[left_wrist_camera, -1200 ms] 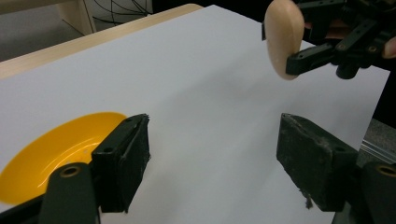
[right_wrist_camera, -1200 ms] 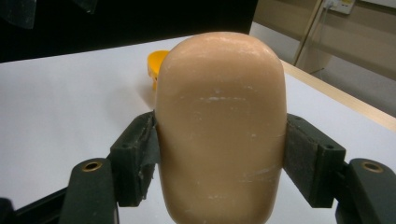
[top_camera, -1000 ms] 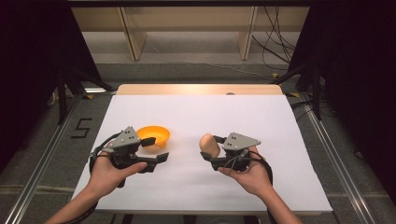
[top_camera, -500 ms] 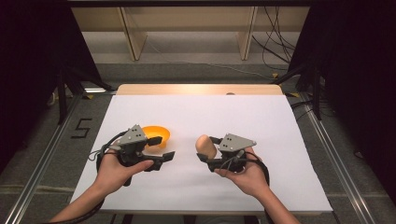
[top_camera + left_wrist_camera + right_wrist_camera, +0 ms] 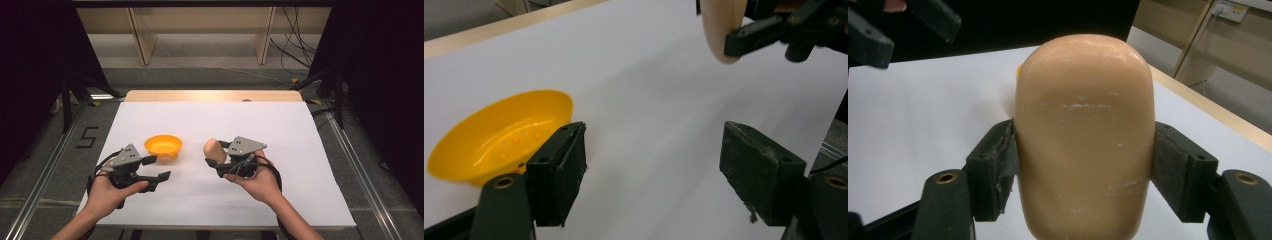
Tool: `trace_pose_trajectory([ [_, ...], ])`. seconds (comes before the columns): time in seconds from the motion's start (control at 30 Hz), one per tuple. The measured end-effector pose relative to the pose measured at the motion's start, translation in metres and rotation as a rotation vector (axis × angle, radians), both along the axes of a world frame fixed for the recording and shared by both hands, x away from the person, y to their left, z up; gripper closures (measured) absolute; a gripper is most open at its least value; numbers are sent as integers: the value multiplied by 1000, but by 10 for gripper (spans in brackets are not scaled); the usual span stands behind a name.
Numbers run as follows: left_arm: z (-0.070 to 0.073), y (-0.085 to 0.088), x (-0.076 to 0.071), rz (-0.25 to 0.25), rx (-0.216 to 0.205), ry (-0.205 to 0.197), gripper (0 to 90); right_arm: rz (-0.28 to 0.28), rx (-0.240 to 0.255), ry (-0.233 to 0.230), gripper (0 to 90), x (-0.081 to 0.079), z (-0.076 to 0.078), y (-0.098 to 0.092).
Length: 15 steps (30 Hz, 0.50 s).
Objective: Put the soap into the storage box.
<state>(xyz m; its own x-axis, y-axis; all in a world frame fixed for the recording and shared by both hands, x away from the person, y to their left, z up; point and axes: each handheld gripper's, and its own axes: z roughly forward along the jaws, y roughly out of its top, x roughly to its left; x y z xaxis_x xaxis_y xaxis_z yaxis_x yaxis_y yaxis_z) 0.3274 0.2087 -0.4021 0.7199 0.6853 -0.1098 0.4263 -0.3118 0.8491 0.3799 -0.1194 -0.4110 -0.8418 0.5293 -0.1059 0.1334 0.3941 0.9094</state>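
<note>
While the right gripper [image 5: 1083, 165] clenches a beige bar [image 5: 1084, 135], left gripper [image 5: 659, 175] fingers released beside the dotted yellow bowl [image 5: 499, 135].

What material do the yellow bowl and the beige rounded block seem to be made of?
Yellow bowl: probably thin glossy plastic, since it has a thin rim, an even colour and small bright reflections inside. Beige rounded block: it looks like a bar of soap or wax, with a smooth, dull sheen and faint pale scuffs; I cannot tell which.
</note>
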Motion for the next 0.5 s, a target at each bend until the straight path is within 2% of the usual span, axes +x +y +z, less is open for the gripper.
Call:
trace_pose_trajectory([
  [0.1,-12,10,-4,23,23,1,263,-4,4,-7,335,4,1,3],
  [0.13,-16,14,-6,32,34,8,263,9,-9,-13,335,6,2,3],
  [0.17,-21,17,-7,36,39,14,263,-2,2,-17,335,7,2,4],
  [0.2,-25,20,-9,40,36,20,263,-8,-1,-3,335,7,3,4],
  [0.23,-29,23,-10,49,47,14,263,2,-4,-14,335,9,4,4],
  [0.27,-32,26,-11,50,80,16,263,-2,-3,-19,335,11,4,5],
  [0.3,-35,29,-12,49,90,26,263,-4,-1,-20,335,12,4,5],
  [0.37,-41,32,-15,76,70,39,263,-11,0,-16,335,13,4,6],
  [0.4,-43,35,-16,69,85,23,262,-13,-2,-7,335,14,5,6],
  [0.5,-47,41,-19,94,88,16,263,-4,-3,-21,335,18,6,8],
])
